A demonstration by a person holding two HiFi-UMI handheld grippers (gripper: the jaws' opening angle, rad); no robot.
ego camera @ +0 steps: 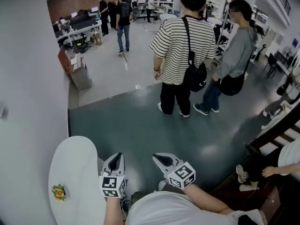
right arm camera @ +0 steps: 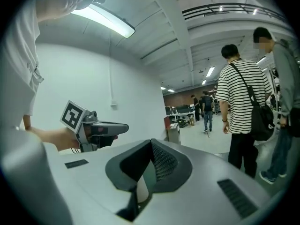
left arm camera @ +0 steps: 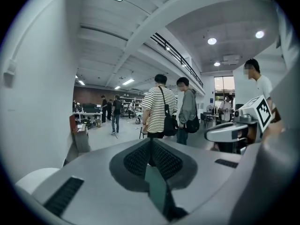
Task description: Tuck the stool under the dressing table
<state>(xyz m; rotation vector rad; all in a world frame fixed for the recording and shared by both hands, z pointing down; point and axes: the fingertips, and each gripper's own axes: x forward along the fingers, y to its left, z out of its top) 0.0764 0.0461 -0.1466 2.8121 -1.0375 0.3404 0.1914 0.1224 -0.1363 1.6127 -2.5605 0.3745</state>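
White dressing table cut off below | left gripper closed, empty | right gripper closed, empty

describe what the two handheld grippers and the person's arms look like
Both the left gripper and the right gripper have pale grey, wedge-shaped jaws lined with black textured pads. Behind each sits a white cube printed with black square markers. The person wears a white top; the forearms are bare of sleeves.

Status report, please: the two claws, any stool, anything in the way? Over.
Left gripper, right gripper: both shut, empty. No stool in view; white rounded table at lower left. Person in striped shirt and person in grey top stand ahead.
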